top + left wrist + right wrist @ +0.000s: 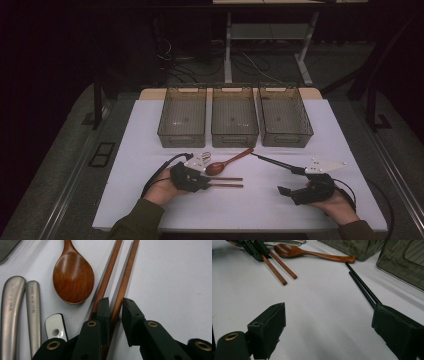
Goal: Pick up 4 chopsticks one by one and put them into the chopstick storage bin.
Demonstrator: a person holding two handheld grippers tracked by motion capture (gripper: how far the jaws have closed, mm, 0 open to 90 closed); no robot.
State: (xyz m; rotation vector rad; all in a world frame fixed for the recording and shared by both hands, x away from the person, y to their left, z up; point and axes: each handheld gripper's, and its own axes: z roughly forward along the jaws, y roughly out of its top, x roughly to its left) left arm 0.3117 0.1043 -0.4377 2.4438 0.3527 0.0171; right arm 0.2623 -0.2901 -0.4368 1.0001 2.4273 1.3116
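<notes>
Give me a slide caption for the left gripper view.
Left hand-held gripper straddles one wooden chopstick of a pair, beside a wooden spoon.

Left hand-held gripper (210, 181) low, jaws narrow; right hand-held gripper (284, 190) low, jaws wide apart.

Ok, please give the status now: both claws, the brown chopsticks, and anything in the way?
Left claw astride one brown chopstick, second just outside. Right claw open, empty. Wooden spoon close beside; black chopsticks apart.
</notes>
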